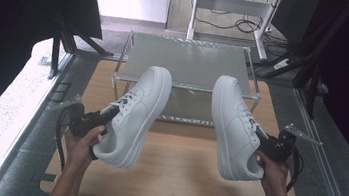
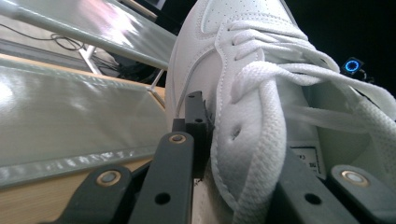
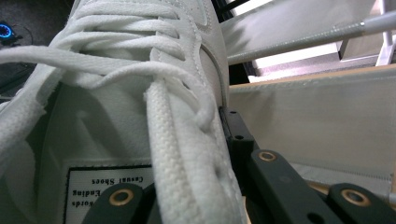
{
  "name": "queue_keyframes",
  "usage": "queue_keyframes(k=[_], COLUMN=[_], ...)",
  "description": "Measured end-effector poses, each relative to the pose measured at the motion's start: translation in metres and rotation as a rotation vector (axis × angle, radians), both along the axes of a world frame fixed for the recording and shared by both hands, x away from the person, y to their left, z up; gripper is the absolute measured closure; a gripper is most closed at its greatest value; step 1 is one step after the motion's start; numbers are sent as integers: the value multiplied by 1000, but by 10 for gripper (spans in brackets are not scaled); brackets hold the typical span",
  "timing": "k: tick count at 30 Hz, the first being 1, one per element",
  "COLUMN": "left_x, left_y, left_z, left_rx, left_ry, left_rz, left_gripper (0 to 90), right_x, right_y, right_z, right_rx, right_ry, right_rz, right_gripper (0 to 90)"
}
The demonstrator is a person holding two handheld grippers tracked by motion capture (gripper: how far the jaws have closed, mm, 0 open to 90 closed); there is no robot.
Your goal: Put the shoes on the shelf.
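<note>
Tools (image 1: 110,115) (image 1: 258,134) clamped on white sneakers (image 1: 136,116) (image 1: 235,128)

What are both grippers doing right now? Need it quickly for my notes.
Left gripper: closed on the left white shoe.
Right gripper: closed on the right white shoe.

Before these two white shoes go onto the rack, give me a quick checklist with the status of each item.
1. Left gripper clamped on the left shoe by its lace-side wall: ok.
2. Right gripper clamped on the right shoe the same way: ok.
3. Both shoes lifted off the table: ok.
4. Top shelf of the rack bare: ok.
5. Lower shelf free: cannot tell.
6. Loose laces away from the jaws: not ok.
</note>
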State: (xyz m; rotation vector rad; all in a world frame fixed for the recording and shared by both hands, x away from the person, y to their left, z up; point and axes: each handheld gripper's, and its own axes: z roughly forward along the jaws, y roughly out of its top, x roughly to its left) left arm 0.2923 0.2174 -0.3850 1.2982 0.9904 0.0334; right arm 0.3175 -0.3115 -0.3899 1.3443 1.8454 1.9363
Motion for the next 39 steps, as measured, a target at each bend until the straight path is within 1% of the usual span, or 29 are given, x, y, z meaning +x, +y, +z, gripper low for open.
queue_keyframes(k=[4, 6, 7, 8, 12, 13, 14, 15, 16, 23, 26, 28, 30, 32, 34, 36, 37, 39], left_x=[6, 10, 10, 12, 16, 16, 18, 18, 18, 25, 29, 32, 36, 40, 43, 46, 47, 48], left_y=[-4, -6, -6, -7, -7, -7, -8, -8, -8, -10, -11, -11, -11, -11, -12, -12, -12, -13], left_z=[3, 6, 6, 9, 13, 15, 18, 18, 20, 28, 31, 33, 37, 39, 40, 41, 41, 43], left_rx=[-6, -12, -12, -13, -16, -14, 3, 3, 15, 21, 17, 27, 36, 39, 35, 40, 42, 56], left_ry=[-5, -8, -8, -10, -15, -15, -26, -26, -33, -42, -42, -44, -48, -46, -43, -43, -44, -47], left_rz=[-5, -4, -4, -2, 5, 5, 11, 11, 12, 19, 21, 21, 30, 34, 35, 36, 35, 40], left_gripper=[835, 834, 834, 835, 835, 835, 835, 835, 834, 835, 836, 836, 835, 836, 836, 837, 837, 838], right_x=[6, 10, 10, 12, 15, 16, 17, 17, 19, 25, 28, 33, 34, 39, 41, 46, 46, 48], right_y=[4, 6, 6, 7, 9, 9, 10, 10, 11, 10, 9, 10, 10, 11, 11, 13, 13, 14], right_z=[6, 13, 13, 17, 21, 23, 25, 25, 27, 34, 38, 42, 43, 47, 47, 51, 51, 52], right_rx=[-9, -12, -12, -17, -16, -21, -21, -21, -24, -4, -7, 3, 2, 0, -1, -13, -13, -12], right_ry=[-6, -19, -19, -21, -25, -25, -29, -29, -30, -28, -28, -24, -25, -29, -33, -28, -28, -24], right_rz=[2, 10, 10, 10, 5, 4, 0, 0, -1, -14, -19, -27, -27, -33, -34, -39, -39, -40], right_gripper=[875, 875, 875, 875, 875, 875, 875, 875, 875, 875, 875, 875, 875, 875, 875, 875, 875, 874])
